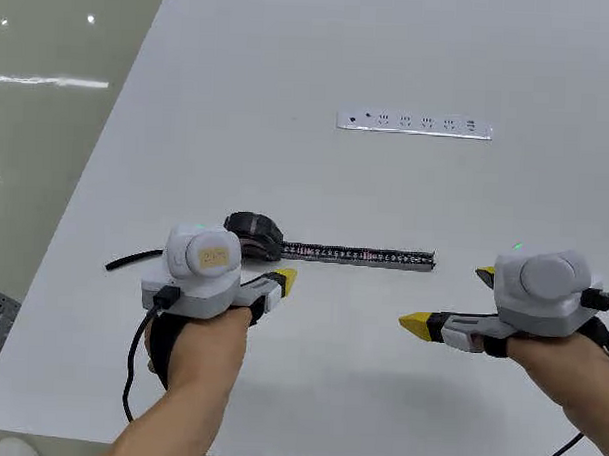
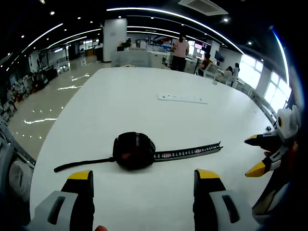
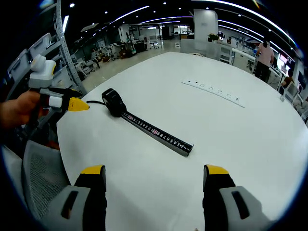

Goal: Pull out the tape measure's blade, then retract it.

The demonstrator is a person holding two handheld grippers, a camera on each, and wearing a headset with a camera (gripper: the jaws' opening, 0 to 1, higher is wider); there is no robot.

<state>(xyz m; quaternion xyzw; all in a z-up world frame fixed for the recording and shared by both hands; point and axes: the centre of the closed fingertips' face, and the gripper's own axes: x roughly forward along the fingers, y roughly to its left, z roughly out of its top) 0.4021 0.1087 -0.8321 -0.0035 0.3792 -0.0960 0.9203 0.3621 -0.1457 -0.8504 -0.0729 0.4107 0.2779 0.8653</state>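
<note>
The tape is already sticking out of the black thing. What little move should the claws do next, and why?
Probably ease the open left claw forward around the black case. The blade already lies pulled out on the table, and the case sits untouched just ahead, so holding it seems the first step toward retracting.
</note>
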